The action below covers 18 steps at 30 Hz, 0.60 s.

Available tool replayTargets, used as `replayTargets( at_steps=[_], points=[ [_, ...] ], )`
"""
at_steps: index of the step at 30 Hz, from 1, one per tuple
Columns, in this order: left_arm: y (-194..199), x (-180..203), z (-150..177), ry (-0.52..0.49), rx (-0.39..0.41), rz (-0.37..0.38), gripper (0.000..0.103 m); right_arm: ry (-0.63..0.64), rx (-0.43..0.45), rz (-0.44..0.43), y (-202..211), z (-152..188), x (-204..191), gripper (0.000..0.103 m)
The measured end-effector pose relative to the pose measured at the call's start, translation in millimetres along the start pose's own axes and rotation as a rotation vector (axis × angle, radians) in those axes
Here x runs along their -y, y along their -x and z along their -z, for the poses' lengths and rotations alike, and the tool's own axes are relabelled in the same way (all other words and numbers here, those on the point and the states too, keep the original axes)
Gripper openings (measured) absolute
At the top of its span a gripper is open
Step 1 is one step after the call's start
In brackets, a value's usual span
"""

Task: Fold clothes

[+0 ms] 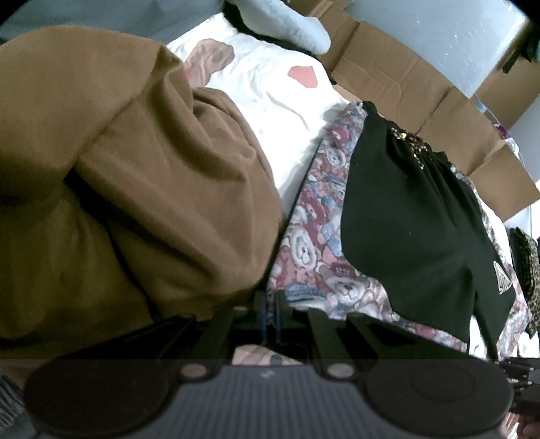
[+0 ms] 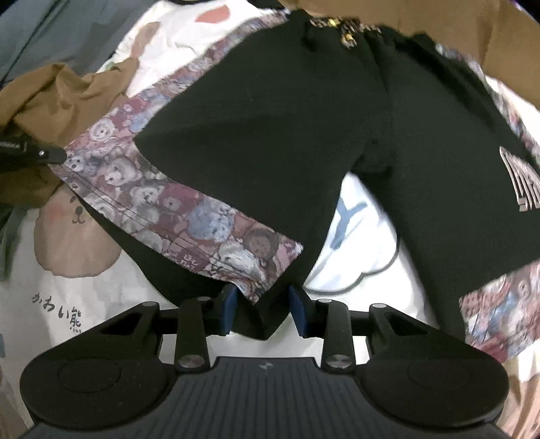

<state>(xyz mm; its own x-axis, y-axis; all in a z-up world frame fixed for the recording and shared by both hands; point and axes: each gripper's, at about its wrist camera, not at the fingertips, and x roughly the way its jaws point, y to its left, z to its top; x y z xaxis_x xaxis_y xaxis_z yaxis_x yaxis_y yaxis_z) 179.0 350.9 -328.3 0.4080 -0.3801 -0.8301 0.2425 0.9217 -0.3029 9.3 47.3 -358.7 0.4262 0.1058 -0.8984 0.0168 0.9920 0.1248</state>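
Black shorts with teddy-bear print side panels (image 2: 270, 128) lie spread on a white bear-print bedsheet (image 2: 84, 297); they also show in the left wrist view (image 1: 405, 209). My left gripper (image 1: 271, 314) is shut on the bear-print edge of the shorts (image 1: 303, 250). It also shows at the left edge of the right wrist view (image 2: 50, 155). My right gripper (image 2: 261, 304) is open, its blue pads (image 2: 229, 307) on either side of the lower corner of a shorts leg, not pinching it.
A brown garment (image 1: 118, 185) is bunched at the left of the shorts. Cardboard boxes (image 1: 422, 87) stand along the far side of the bed. A light blue garment (image 1: 293, 27) lies at the back. Leopard-print cloth (image 1: 530, 266) lies at the right.
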Motion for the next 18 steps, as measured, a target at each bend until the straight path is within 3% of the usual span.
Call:
replayTargets(
  at_steps=[4, 18],
  points=[
    [-0.4, -0.2, -0.3, -0.001, -0.001, 0.002, 0.005, 0.018, 0.001, -0.016, -2.8, -2.2, -3.2, 0.023],
    [-1.6, -1.1, 0.6, -0.005, -0.011, 0.004, 0.005, 0.110, 0.016, -0.002, -8.6, -9.7, -21.8, 0.025]
  ],
)
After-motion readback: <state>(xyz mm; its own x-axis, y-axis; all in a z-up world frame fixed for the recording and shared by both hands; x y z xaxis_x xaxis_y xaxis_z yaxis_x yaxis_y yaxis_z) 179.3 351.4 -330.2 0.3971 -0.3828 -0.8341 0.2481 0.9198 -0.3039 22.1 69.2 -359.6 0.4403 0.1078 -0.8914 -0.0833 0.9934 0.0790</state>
